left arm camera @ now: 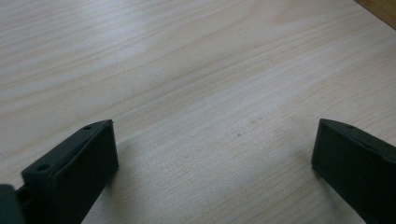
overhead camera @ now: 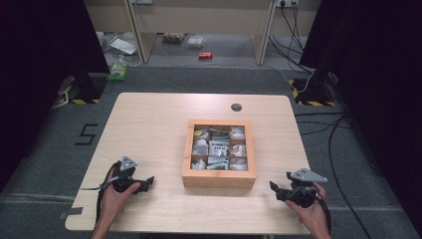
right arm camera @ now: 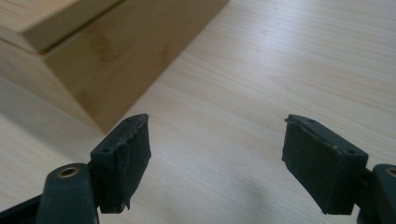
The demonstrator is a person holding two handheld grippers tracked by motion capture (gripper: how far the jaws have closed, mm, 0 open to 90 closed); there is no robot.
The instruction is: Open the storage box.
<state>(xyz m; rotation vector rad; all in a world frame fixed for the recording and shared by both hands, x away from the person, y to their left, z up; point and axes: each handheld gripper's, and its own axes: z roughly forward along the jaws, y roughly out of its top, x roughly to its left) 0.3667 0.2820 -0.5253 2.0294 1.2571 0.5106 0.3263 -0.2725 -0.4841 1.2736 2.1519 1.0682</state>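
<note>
A square wooden box (overhead camera: 219, 178) sits in the middle of the table (overhead camera: 149, 124); its compartments hold several small packets (overhead camera: 218, 148). My left gripper (overhead camera: 148, 183) rests low over the table to the box's left, a hand behind it; in the left gripper view the left gripper (left arm camera: 215, 128) stands open over bare wood. My right gripper (overhead camera: 274, 188) sits near the front right edge and points toward the box. In the right gripper view the right gripper (right arm camera: 215, 120) is open with nothing between its jaws, and the box's corner (right arm camera: 116, 56) lies just ahead to the left.
A small dark round disc (overhead camera: 236, 107) lies near the table's far edge. A sliver of the box (left arm camera: 380, 7) shows at the top right of the left gripper view. Cables (overhead camera: 328, 134) run over the floor to the right, and dark curtains hang on both sides.
</note>
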